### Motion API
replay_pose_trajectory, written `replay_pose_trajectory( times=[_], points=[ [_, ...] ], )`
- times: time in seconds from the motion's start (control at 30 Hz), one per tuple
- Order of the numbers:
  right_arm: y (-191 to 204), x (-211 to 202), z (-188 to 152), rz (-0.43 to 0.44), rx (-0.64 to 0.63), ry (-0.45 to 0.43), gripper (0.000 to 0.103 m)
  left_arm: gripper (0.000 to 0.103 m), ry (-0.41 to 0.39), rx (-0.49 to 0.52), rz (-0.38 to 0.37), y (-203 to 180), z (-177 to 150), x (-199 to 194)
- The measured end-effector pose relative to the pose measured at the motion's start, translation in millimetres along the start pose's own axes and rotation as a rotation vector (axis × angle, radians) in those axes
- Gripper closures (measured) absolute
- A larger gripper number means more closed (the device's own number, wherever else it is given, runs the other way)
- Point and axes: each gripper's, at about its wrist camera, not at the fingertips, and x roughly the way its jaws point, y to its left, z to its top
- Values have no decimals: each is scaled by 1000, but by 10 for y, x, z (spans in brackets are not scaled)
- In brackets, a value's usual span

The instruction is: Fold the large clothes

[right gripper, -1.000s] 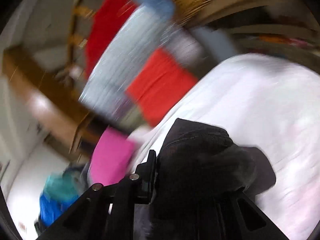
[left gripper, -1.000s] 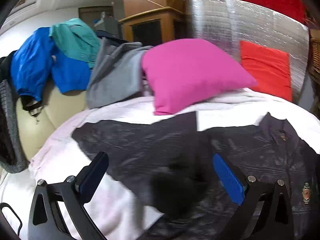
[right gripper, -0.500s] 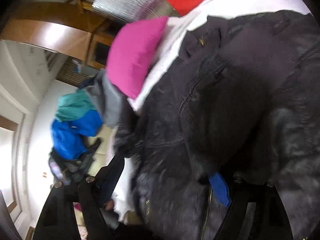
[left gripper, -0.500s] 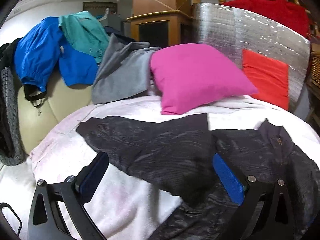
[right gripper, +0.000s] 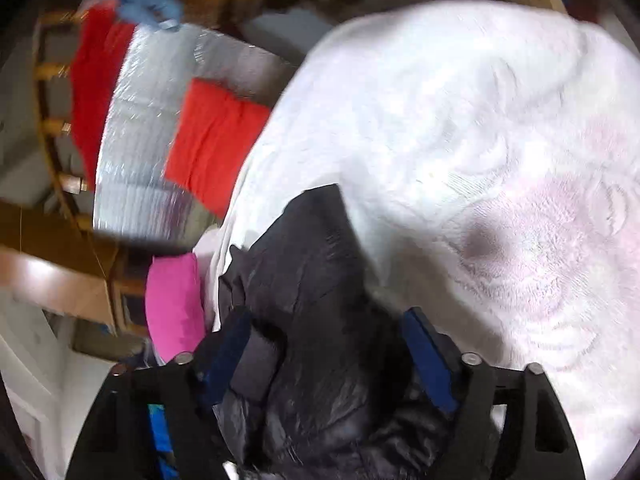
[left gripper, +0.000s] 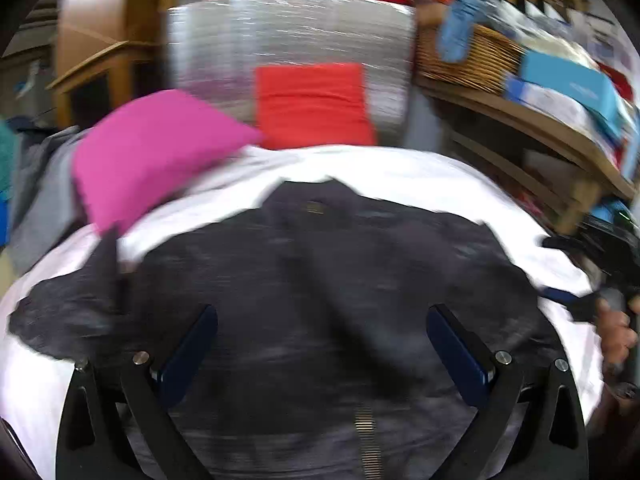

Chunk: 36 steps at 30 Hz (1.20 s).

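A dark jacket (left gripper: 320,288) is seen spread on the white blanket (left gripper: 400,168) of a bed, collar toward the far side, zip running toward the camera. Its long axis is thus taken to lie along the left gripper's (left gripper: 322,344) line of sight, directly ahead and below. The left gripper is held with jaws wide apart and nothing between them.

In the right wrist view, a bunched portion of the jacket (right gripper: 312,300), probably a sleeve or side panel (blur prevents certainty), is seen between the blue pads of the right gripper (right gripper: 326,354). The jaws stand apart around the cloth; a firm pinch cannot be confirmed. The right gripper is judged nearer to graspable fabric. In the left view it appears at the jacket's right edge (left gripper: 600,280).

A loose dark flap is noted at the jacket's left, near a pink pillow (left gripper: 152,152). A red cushion (left gripper: 312,104) leans on a silver foil panel (left gripper: 288,36) beyond the bed. The pillow is judged the only obstacle to a leftward fold; open blanket lies to the right.
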Motion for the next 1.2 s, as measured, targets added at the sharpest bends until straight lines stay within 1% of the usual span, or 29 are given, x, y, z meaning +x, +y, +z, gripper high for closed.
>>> replay_pose_trajectory(
  times=[0.03, 0.1, 0.13, 0.17, 0.2, 0.23, 0.27, 0.3, 0.33, 0.37, 0.4, 0.43, 0.57, 0.7, 0.8, 0.93, 1.0, 1.1, 1.17, 1.2],
  points=[
    [18, 64, 9, -35, -14, 3, 24, 0, 8, 22, -23, -143, -7, 43],
    [31, 182, 22, -74, -36, 20, 27, 0, 21, 60, -32, -299, -21, 134],
    [56, 254, 28, -76, -42, 39, 33, 0, 32, 84, -19, -375, -37, 212],
    [59, 331, 23, -75, -49, 66, 42, 0, 46, 109, 3, -432, -57, 302],
    [-41, 293, 58, -82, -60, 88, 48, 0, 65, 124, 29, -453, -82, 390],
    [-13, 360, 24, -116, -87, 101, 54, 0, 85, 125, 55, -436, -106, 467],
    [19, 387, -2, -160, -119, 97, 59, 0, 113, 118, 85, -404, -122, 554],
    [73, 369, 28, -178, -138, 90, 61, 3, 138, 93, 95, -338, -131, 617],
    [97, 377, 17, -188, -153, 83, 62, 12, 146, 66, 83, -266, -137, 633],
    [98, 380, 16, -190, -157, 79, 63, 18, 146, 29, 56, -171, -141, 629],
    [95, 398, 18, -195, -156, 77, 64, 30, 143, 4, 41, -100, -148, 605],
    [84, 394, 20, -201, -154, 79, 65, 36, 146, -10, 48, -18, -148, 593],
    [30, 350, 7, -220, -157, 74, 65, 36, 141, -54, 100, 291, -182, 450],
    [99, 368, -29, -239, -167, 61, 65, 35, 151, -152, 96, 728, -231, 276],
    [118, 386, -54, -246, -169, 53, 65, 35, 171, -215, 64, 1013, -301, 168],
    [116, 347, -79, -250, -171, 52, 64, 34, 171, -233, 93, 1232, -383, -18],
    [117, 333, -83, -244, -166, 52, 64, 33, 170, -263, 70, 1340, -424, -109],
    [124, 301, -87, -217, -153, 53, 57, 28, 188, -334, 19, 1507, -494, -126],
    [154, 271, -102, -199, -155, 43, 48, 28, 213, -374, 2, 1590, -530, -58],
    [170, 260, -114, -193, -161, 37, 46, 28, 225, -390, -6, 1602, -529, 4]
  ],
)
